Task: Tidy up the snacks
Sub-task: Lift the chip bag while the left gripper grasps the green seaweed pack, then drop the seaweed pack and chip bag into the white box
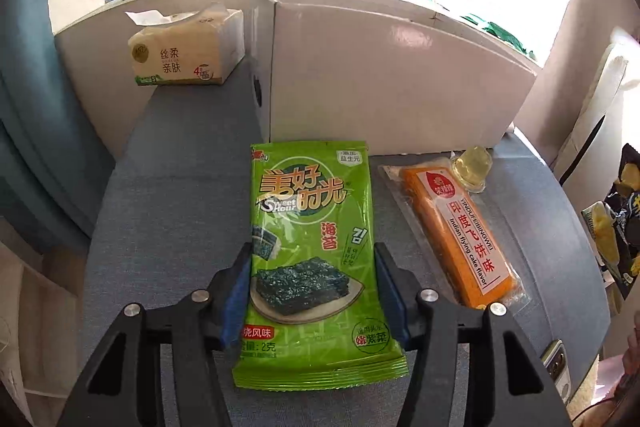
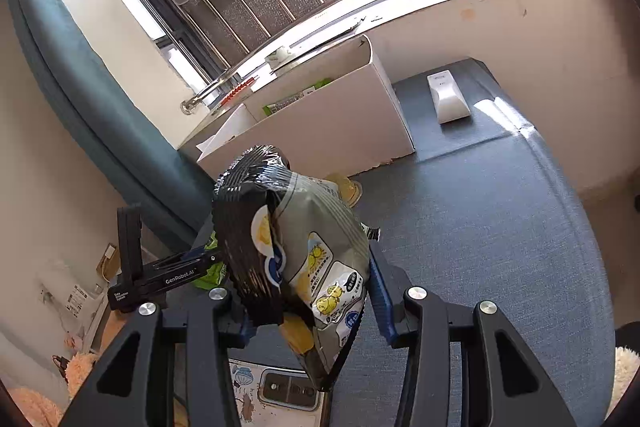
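Seaweed packet [image 1: 312, 259], green and flat on the blue-grey desk [image 1: 168, 187], lies between the fingers of the left gripper [image 1: 314, 291]; the blue pads stand at its two long edges and seem to touch them, so the grip reads as clamped on it. At two o'clock from the packet lies an orange cake bar [image 1: 460, 239] in clear wrap, with a small jelly cup [image 1: 469, 169] touching its far end. A white cardboard box [image 1: 392, 75] stands at twelve o'clock, just beyond the packet's top edge, and a tissue pack [image 1: 188, 47] sits at ten o'clock, left of the box. In the right wrist view the right gripper [image 2: 304, 291] is clamped on a black and grey chip bag [image 2: 296, 259], which is held up off the desk. A phone [image 2: 288, 391] lies under it at six o'clock. A green packet shows inside the box, and a white remote [image 2: 446, 97] rests at one o'clock.
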